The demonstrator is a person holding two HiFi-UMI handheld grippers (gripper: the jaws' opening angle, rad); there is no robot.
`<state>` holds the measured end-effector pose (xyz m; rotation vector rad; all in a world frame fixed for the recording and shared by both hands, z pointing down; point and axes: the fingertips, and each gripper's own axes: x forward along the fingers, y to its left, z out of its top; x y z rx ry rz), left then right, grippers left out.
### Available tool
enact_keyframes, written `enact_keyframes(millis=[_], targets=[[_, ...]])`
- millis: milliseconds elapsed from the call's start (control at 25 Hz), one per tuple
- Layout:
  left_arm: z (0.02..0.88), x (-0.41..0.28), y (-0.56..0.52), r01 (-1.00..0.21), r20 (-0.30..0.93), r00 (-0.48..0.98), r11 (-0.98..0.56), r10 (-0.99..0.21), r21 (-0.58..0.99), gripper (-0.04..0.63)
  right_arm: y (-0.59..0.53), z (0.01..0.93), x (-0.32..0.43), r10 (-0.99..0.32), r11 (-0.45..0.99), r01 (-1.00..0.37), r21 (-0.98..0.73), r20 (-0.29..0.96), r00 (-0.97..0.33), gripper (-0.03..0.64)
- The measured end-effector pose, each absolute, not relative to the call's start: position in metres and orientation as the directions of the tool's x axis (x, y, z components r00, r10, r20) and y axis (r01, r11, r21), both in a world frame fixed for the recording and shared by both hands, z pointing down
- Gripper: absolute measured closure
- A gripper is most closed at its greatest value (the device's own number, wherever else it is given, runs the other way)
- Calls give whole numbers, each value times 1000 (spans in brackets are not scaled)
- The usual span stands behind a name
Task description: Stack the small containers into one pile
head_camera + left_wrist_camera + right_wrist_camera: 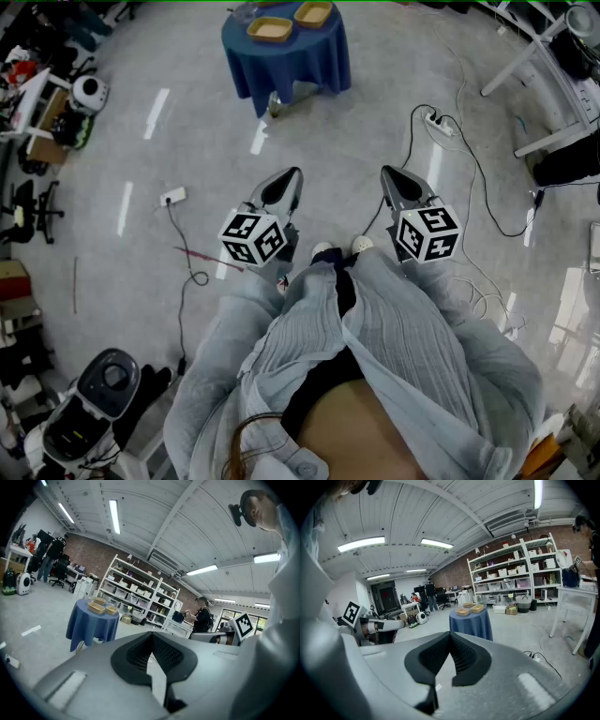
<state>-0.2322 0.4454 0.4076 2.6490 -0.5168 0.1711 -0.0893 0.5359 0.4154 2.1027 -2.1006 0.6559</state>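
Two shallow tan containers (270, 30) (313, 13) sit side by side on a small round table with a blue cloth (291, 56), far ahead of me at the top of the head view. The left gripper view shows them (96, 607) (111, 610) with a third smaller one behind (99, 600). In the right gripper view they lie (462, 611) (477, 608) on the table top. My left gripper (286, 178) (151, 634) and right gripper (392, 176) (450, 634) are held level in front of my body. Both are shut and hold nothing, well short of the table.
Cables and power strips (172, 196) (439, 122) lie on the grey floor between me and the table. White table legs (544, 56) stand at the right, cluttered desks at the left, a grey machine (108, 380) at my lower left. Shelving (140, 588) and a person (204, 618) stand behind.
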Motion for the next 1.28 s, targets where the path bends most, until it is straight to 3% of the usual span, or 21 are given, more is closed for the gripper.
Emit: enact_keyframes(millis=[840, 1160, 1280], targets=[[420, -263, 448, -349, 195, 936, -854, -294, 385, 580, 525, 421, -128, -950, -67, -973, -219, 311, -4, 610], [425, -274, 442, -373, 213, 926, -841, -312, 391, 580, 513, 422, -147, -946, -14, -979, -204, 318, -53, 384], [428, -273, 436, -378, 219, 924, -837, -314, 394, 580, 506, 425, -144, -946, -17, -976, -216, 319, -55, 362]])
